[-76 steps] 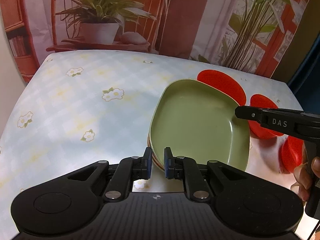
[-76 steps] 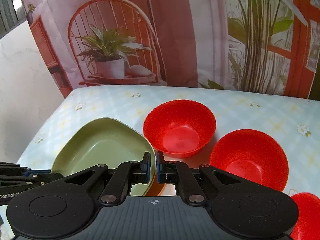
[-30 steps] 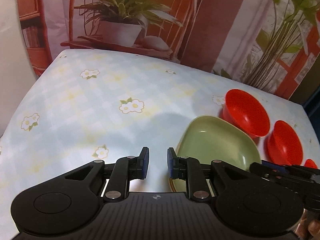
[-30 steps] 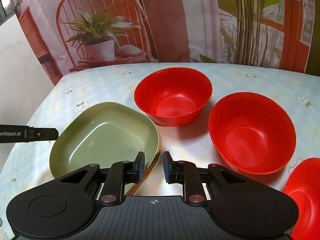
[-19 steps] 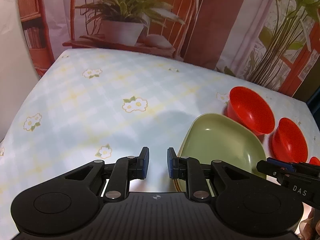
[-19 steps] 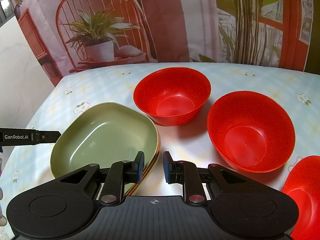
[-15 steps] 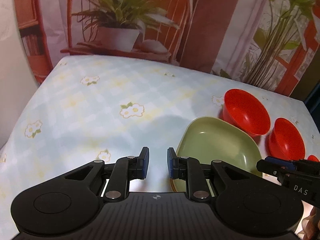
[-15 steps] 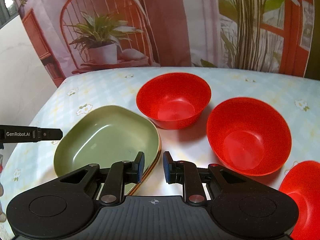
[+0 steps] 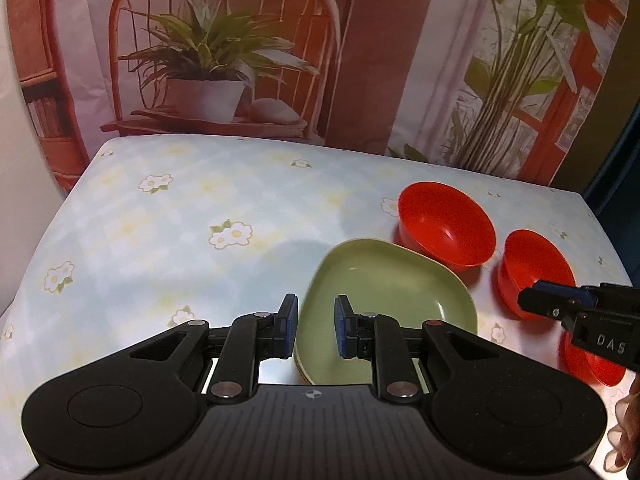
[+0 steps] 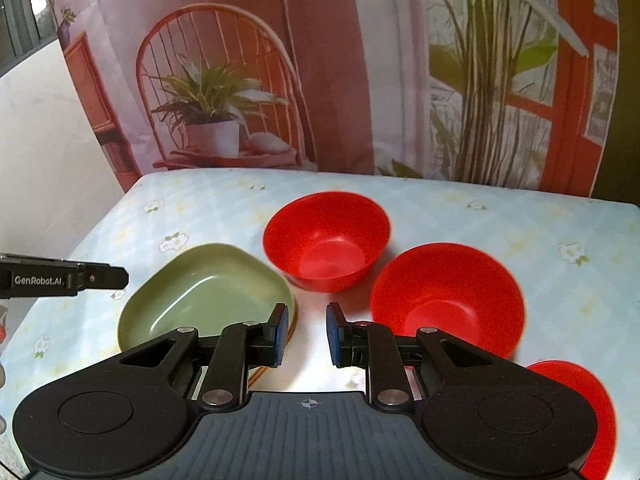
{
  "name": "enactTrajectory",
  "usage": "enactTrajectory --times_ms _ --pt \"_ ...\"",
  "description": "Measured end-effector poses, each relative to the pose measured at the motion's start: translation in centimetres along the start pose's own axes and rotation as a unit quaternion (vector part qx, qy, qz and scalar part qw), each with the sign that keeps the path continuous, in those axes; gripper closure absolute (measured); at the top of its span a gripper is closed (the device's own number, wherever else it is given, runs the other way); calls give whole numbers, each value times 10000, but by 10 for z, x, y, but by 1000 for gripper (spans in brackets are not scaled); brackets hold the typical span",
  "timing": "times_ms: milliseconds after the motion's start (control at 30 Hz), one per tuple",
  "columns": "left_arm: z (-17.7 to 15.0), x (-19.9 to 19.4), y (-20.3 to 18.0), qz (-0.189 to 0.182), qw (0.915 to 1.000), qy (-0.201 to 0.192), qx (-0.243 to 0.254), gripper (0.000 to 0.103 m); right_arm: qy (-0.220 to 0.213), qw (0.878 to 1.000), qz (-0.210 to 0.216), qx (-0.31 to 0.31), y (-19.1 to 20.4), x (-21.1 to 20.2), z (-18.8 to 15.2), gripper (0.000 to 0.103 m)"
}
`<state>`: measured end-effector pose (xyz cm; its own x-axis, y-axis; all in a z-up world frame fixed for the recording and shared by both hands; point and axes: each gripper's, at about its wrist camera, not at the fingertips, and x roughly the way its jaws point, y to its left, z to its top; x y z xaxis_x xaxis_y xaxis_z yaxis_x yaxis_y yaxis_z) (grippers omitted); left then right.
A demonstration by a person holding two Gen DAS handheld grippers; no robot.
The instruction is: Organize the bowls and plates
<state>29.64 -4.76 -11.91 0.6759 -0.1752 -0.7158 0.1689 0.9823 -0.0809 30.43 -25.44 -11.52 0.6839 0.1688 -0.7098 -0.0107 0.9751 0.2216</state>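
both claws had let go. the left claw (image 9: 314, 330) stood with its jaws moderately parted and nothing between them, hanging above the near-left rim of the green plate (image 9: 384, 296); 2.5 s before, those jaws had been pinched close on that same rim. the plate now lay flat on the counter (image 9: 180, 232), the top of a short stack whose orange-edged lower plate showed under its near-right edge in the right wrist view. just right of the plate, beyond its far corner, sat the first red bowl (image 10: 326, 236), near it but apart as far as could be told. further right of the plate came the second red bowl (image 10: 446, 300), and a third red bowl (image 10: 576, 392) showed at the lower right border. the right claw (image 10: 306, 334), jaws likewise apart and empty, hovered above bare counter between the plate's right edge and the second bowl. by my reading the plates were done and released; the three bowls, all single, were what remained to nest.
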Motion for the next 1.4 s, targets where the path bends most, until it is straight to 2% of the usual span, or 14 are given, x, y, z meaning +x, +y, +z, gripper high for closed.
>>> enactTrajectory --times_ms 333,600,767,933,1067,1200,1400 --pt "4 -1 -10 -52 9999 3 121 82 -79 9999 -89 8 -22 -11 7 83" --pt "22 11 -27 -199 9995 -11 235 82 -177 9996 -154 149 -48 -6 27 83" --pt "44 32 -35 -298 9994 -14 168 82 -245 9993 -201 200 -62 10 45 83" --pt "60 63 -40 -572 9980 263 -36 82 -185 9994 -68 283 -69 35 62 83" --pt "65 86 -46 -514 9979 394 -23 82 4 9997 -9 243 -66 60 71 83" --pt "69 99 -46 -617 9968 489 -159 82 178 9989 -43 422 -69 81 74 83" --pt "69 112 -50 -721 9956 575 -168 82 323 9981 9 531 -72 95 72 85"
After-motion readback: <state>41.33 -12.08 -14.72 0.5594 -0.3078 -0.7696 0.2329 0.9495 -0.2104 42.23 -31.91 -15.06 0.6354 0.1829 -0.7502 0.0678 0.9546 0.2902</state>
